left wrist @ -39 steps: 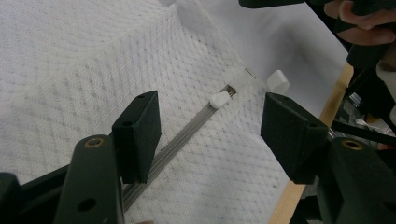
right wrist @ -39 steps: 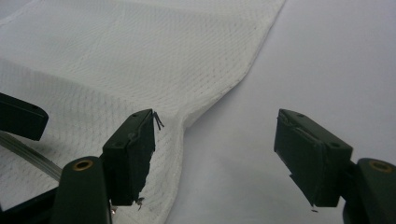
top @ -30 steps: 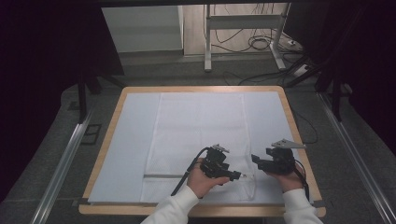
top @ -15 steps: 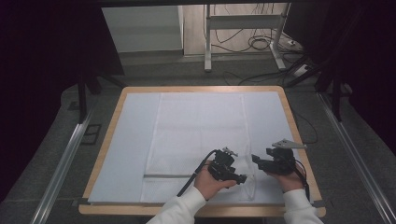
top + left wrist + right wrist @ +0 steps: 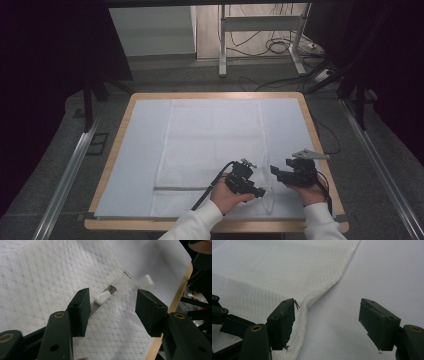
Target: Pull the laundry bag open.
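Rightward along the near hem goes the left gripper [image 5: 261, 192], jaws narrowing yet empty, straddling the white zipper pull [image 5: 102, 297] on the mesh bag [image 5: 215, 145]; right gripper [image 5: 278, 172] gapes beside it.

Both forearms wear white sleeves. The left claw [image 5: 259, 192] and right claw [image 5: 274, 170] are black, with blocky jaws, brass-coloured pivot screws, trailing black cables, and a grey three-cornered plate on the right one.

table [image 5: 112, 150]: wood-edged | sheet [image 5: 145, 150]: pale, covering it | mesh bag [image 5: 215, 145]: flat on sheet
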Demonstrator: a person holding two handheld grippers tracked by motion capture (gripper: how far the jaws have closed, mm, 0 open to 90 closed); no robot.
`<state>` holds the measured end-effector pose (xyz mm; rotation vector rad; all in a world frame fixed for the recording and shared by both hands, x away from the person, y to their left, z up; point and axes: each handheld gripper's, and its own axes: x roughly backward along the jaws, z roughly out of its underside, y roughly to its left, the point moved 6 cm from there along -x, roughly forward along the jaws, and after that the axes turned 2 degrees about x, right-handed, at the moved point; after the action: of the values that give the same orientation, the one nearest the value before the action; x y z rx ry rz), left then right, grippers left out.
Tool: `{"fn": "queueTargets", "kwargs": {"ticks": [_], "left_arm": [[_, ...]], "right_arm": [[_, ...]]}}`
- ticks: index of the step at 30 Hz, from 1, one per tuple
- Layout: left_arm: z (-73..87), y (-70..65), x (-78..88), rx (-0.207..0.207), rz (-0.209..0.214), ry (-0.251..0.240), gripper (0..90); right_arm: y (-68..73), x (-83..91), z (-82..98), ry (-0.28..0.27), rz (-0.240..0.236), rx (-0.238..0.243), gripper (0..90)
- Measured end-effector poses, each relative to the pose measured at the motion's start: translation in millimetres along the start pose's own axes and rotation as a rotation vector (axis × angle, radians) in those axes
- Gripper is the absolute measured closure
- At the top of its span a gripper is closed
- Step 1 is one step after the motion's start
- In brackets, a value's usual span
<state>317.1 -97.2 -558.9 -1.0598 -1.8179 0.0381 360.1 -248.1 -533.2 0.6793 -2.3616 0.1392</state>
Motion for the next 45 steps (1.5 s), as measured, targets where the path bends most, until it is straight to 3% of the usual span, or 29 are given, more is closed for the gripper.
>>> {"fn": "queueTargets", "kwargs": {"ticks": [8, 17, 31, 45], "left_arm": [[-1.3, -1.7, -2.4, 0.015, 0.032, 0.0, 51.5], [2.0, -2.4, -3.2, 0.011, 0.041, 0.009, 56.4], [-0.3, -1.5, -7.5, -0.011, 0.005, -0.008, 68.4], [-2.9, -0.1, -11.6, -0.018, 0.0, -0.016, 82.4]], "right_arm": [[-2.3, 0.8, -0.3, -0.003, 0.004, -0.008, 28.4], [-4.5, 2.7, -0.9, -0.01, 0.009, -0.011, 28.4], [-4.0, 2.2, -0.9, -0.007, 0.012, -0.012, 28.4], [-4.8, 2.7, -1.0, -0.009, 0.011, -0.013, 28.4]]}}
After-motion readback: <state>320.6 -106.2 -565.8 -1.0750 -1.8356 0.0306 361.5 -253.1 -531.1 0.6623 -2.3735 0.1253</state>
